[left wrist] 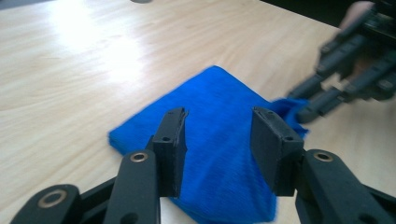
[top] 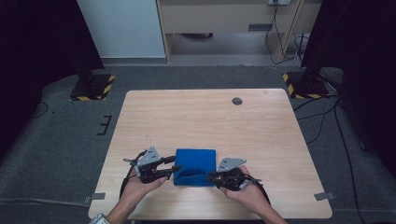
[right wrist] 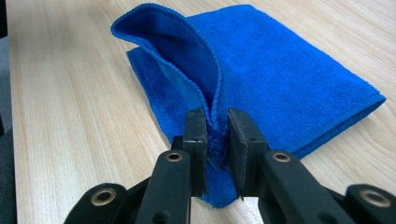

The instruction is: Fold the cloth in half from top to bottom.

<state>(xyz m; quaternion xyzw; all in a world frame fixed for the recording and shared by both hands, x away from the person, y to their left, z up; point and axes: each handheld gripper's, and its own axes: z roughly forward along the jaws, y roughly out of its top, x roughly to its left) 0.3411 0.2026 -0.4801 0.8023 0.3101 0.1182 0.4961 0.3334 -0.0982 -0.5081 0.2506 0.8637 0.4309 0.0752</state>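
A folded blue cloth (top: 195,163) lies near the front edge of the wooden table (top: 201,116). At its left side my left gripper (top: 173,170) stands open. In the left gripper view the jaws straddle the cloth (left wrist: 219,107) with a wide gap, and the pads of that gripper (left wrist: 219,140) press on nothing. My right gripper (top: 211,176) is at the cloth's front right corner. In the right gripper view this gripper (right wrist: 217,135) is shut on a pinch of the top layer, which rises in a fold off the rest of the cloth (right wrist: 280,70). The right gripper (left wrist: 308,100) also appears far off in the left gripper view.
A small round grey grommet (top: 237,101) sits in the table's far side. Bare wood stretches behind the cloth. Black stands on yellow-and-black striped bases (top: 92,87) (top: 303,84) flank the table's far corners. Cables run over the grey floor at the right.
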